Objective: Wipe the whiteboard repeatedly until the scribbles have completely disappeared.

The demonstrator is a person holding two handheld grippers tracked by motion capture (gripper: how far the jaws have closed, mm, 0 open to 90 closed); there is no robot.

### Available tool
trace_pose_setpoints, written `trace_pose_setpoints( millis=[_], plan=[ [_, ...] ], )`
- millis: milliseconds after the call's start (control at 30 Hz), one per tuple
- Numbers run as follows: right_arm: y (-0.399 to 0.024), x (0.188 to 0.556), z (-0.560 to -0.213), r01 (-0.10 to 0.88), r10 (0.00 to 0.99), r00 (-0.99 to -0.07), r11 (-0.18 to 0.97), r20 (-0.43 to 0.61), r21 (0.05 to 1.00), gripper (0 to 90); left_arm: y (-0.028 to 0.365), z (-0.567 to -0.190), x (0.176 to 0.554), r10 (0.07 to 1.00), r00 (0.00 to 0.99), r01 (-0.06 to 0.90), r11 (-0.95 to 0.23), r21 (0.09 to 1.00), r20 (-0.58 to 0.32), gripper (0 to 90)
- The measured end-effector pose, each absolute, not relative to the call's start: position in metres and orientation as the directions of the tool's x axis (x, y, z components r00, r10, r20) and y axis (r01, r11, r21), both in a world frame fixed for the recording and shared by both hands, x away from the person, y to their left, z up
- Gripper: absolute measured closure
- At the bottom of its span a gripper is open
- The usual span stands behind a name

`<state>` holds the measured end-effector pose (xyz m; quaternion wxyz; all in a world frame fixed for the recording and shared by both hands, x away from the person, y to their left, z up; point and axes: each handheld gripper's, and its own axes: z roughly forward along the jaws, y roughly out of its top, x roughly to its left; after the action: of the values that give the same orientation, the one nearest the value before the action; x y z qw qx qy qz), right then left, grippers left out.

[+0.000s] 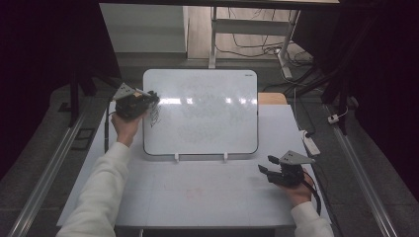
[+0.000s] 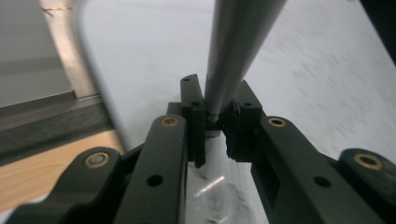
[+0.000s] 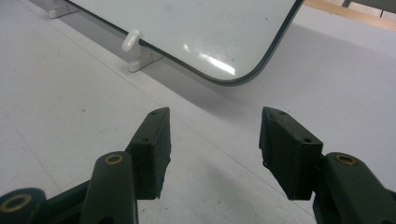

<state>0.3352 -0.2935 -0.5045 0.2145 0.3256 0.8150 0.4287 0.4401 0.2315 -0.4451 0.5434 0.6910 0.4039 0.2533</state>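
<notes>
A white whiteboard [image 1: 207, 113] stands propped on the table [image 1: 197, 192], leaning back on two small white feet. At the board's left edge my left gripper [image 1: 152, 98] is shut on a grey marker [image 2: 238, 46], which runs out between its jaws toward the board [image 2: 327, 70]. Dark scribbles [image 1: 154, 116] mark the board just below that gripper. Low over the table by the board's lower right corner [image 3: 233, 77], my right gripper [image 1: 264, 165] is open. Between its fingers [image 3: 215, 126] there is nothing.
One white board foot [image 3: 135, 51] sits just ahead of the right gripper. A white power strip [image 1: 311, 143] lies off the table's right edge with cables behind it. Metal rails [image 1: 44, 173] run along both sides, and a wooden surface [image 1: 272, 98] shows behind the board.
</notes>
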Motion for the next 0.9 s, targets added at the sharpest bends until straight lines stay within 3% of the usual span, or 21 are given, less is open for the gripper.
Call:
trace_pose_setpoints(
  millis=[167,333,667,767,900],
  plan=[
    [-0.294,0.335,-0.504,0.348,0.715,-0.696,0.417,-0.067,0.839,43.6,0.241,-0.442,0.436,0.858,0.510,0.279,-0.103,0.955,-0.057,79.0],
    [-0.294,0.335,-0.504,0.344,0.713,-0.697,0.417,-0.068,0.841,43.6,0.265,-0.435,0.439,0.880,0.465,0.298,-0.059,0.953,-0.091,79.0],
    [-0.293,0.335,-0.505,0.348,0.711,-0.700,0.421,-0.066,0.838,43.5,0.227,-0.446,0.433,0.827,0.560,0.296,-0.131,0.946,-0.061,78.9],
    [-0.293,0.335,-0.505,0.350,0.714,-0.698,0.417,-0.064,0.839,43.5,0.242,-0.441,0.434,0.855,0.515,0.295,-0.117,0.948,-0.055,78.9],
    [-0.293,0.335,-0.505,0.346,0.710,-0.701,0.419,-0.065,0.840,43.5,0.267,-0.437,0.439,0.877,0.468,0.305,-0.043,0.951,-0.110,79.0]
  ],
)
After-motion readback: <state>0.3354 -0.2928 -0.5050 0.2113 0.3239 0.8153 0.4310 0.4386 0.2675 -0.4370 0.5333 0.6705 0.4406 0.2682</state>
